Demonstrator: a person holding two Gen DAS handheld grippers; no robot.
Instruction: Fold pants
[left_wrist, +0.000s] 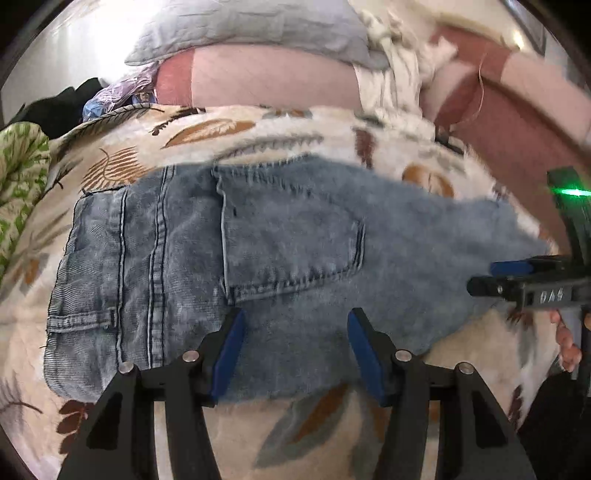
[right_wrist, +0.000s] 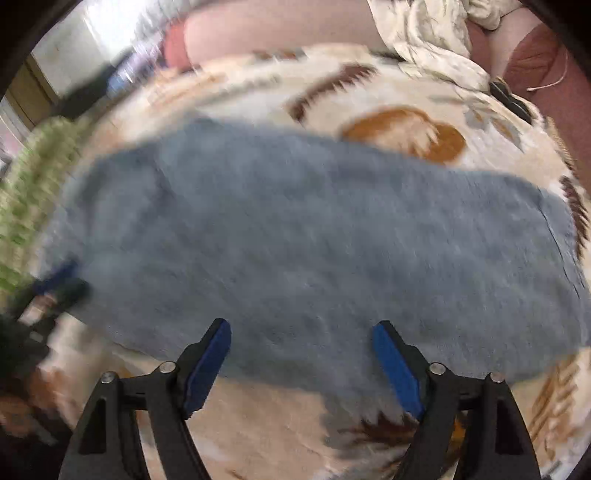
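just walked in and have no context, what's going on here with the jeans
A person with a handheld gripper in each hand is folding a pair of blue jeans laid out on a leaf-patterned blanket. The left gripper is open over the near edge of the seat, below the back pocket. The right gripper is open too, over the leg section. Neither is gripping the denim. The right wrist view is blurred by motion.

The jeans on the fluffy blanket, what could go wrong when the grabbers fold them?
The jeans lie on a soft leaf-print blanket, so an open left gripper or right gripper may pinch blanket along with denim. The right wrist view is blurry with motion, so a hurried grab might miss the edge.
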